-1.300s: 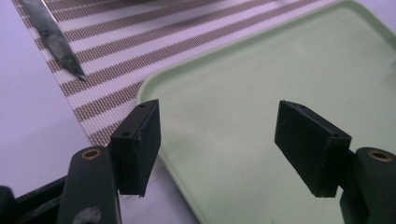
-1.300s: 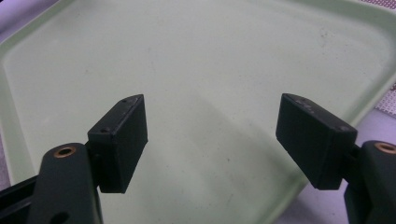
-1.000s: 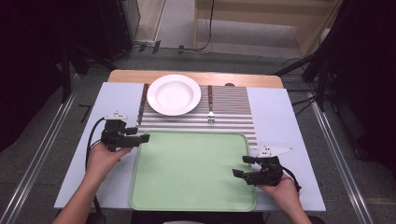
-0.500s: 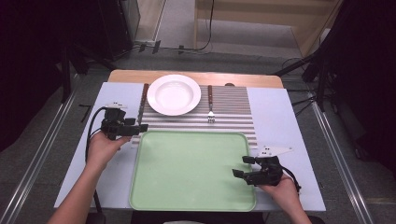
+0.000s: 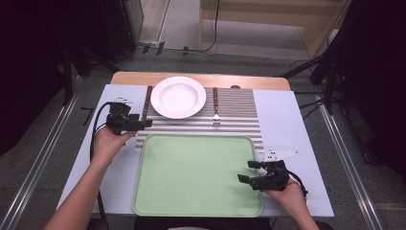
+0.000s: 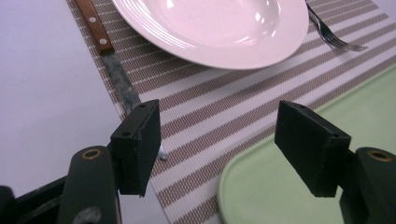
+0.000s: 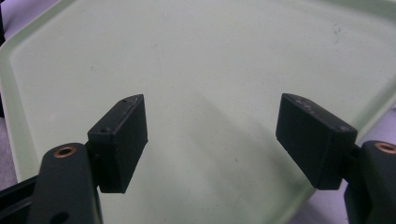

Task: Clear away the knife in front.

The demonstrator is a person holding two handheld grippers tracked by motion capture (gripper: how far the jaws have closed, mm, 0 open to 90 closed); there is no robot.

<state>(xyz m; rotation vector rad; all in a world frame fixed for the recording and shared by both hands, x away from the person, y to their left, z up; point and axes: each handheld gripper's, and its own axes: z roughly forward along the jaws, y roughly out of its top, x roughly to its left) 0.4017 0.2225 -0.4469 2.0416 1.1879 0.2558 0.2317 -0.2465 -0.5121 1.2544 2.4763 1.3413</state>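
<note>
left gripper (image 5: 146, 123) held at the left edge of the striped placemat (image 5: 239, 122), jaws wide apart with nothing between, poised over the tip of a wooden-handled knife (image 6: 105, 51) lying along the mat's left edge. white plate (image 5: 178, 97) on the mat just right of the knife, touching neither jaw. fork (image 5: 216, 108) right of the plate, tines toward the near side. pale green tray (image 5: 191, 177) below the mat, bare inside, on the white table (image 5: 287, 124). right gripper (image 5: 246, 171) at the tray's near right corner, jaws spread wide over bare tray floor, gripping nothing.
</note>
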